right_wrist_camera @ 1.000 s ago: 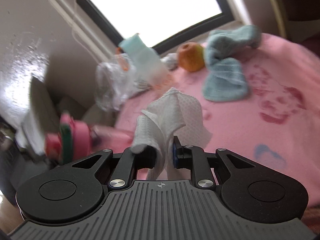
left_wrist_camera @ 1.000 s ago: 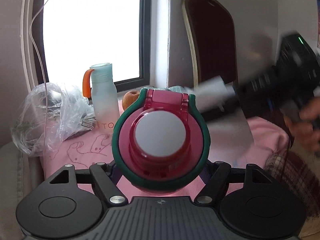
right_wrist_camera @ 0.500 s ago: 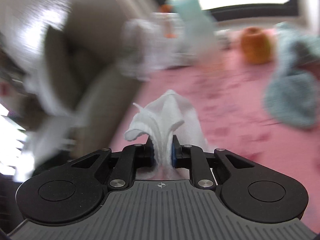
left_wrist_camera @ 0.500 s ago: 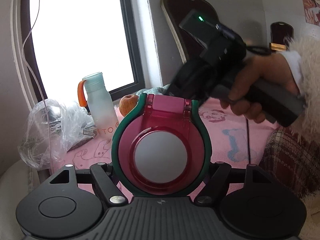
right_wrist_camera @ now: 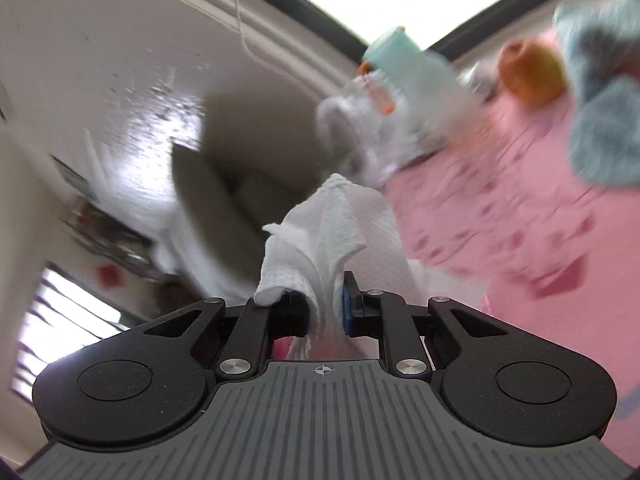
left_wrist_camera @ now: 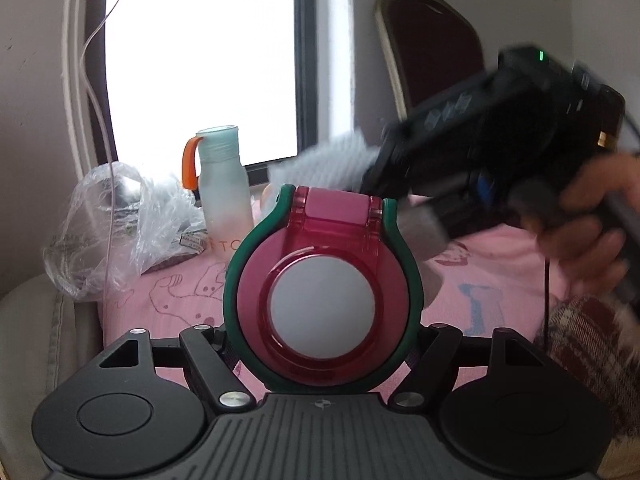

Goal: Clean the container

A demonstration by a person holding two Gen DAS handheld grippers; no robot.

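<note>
Nearest, the left gripper (left_wrist_camera: 322, 344) clamps the pink container (left_wrist_camera: 322, 292) by its round sides, lid end toward the camera; it looks rigid, smooth plastic, likely slippery, so gripping the body suits it. Beyond, the right gripper (right_wrist_camera: 325, 312) pinches a soft white wipe (right_wrist_camera: 334, 224) above the pink tablecloth (left_wrist_camera: 500, 264).

Container (left_wrist_camera: 322, 300) red/pink w/ green rim, white centre; wipe (right_wrist_camera: 340, 224) white; tablecloth (left_wrist_camera: 500, 264) pink w/ cartoon print.
</note>
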